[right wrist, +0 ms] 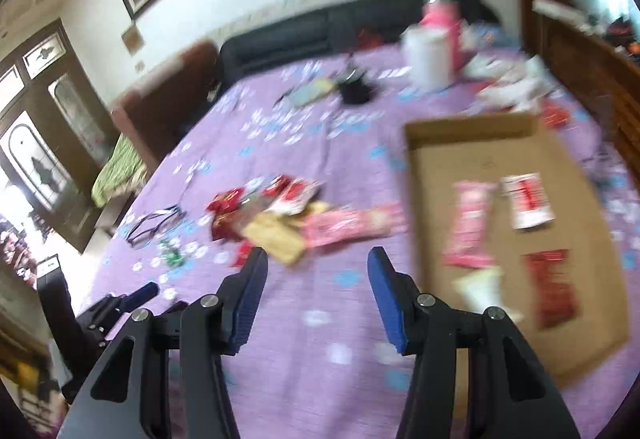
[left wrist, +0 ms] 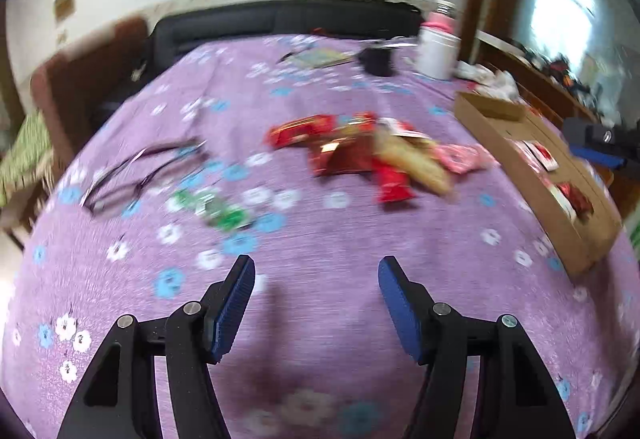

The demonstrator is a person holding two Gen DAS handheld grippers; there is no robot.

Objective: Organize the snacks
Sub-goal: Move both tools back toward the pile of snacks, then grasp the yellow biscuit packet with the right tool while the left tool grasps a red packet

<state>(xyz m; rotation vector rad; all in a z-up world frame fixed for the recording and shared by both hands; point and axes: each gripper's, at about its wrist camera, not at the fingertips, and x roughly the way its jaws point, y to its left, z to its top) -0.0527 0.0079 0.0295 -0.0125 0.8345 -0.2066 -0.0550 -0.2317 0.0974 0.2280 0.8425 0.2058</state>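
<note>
Left wrist view shows our left gripper (left wrist: 316, 275) spread wide and holding nothing above the purple cloth (left wrist: 320, 319). A heap of snacks (left wrist: 372, 155) lies mid-table, beside the cardboard tray (left wrist: 560, 223) at the right edge. Our right gripper (right wrist: 318, 267) also gapes empty; four packets (right wrist: 528, 203) lie inside the tray. Glasses (right wrist: 154, 225) sit near the left edge.

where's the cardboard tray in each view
Left wrist: the cardboard tray runs along the right edge, seen from its side, with snack packets inside.
Right wrist: the tray fills the right half, seen from above, right of the open right tool.
Shared landmark: the snack pile on the purple cloth.
</note>
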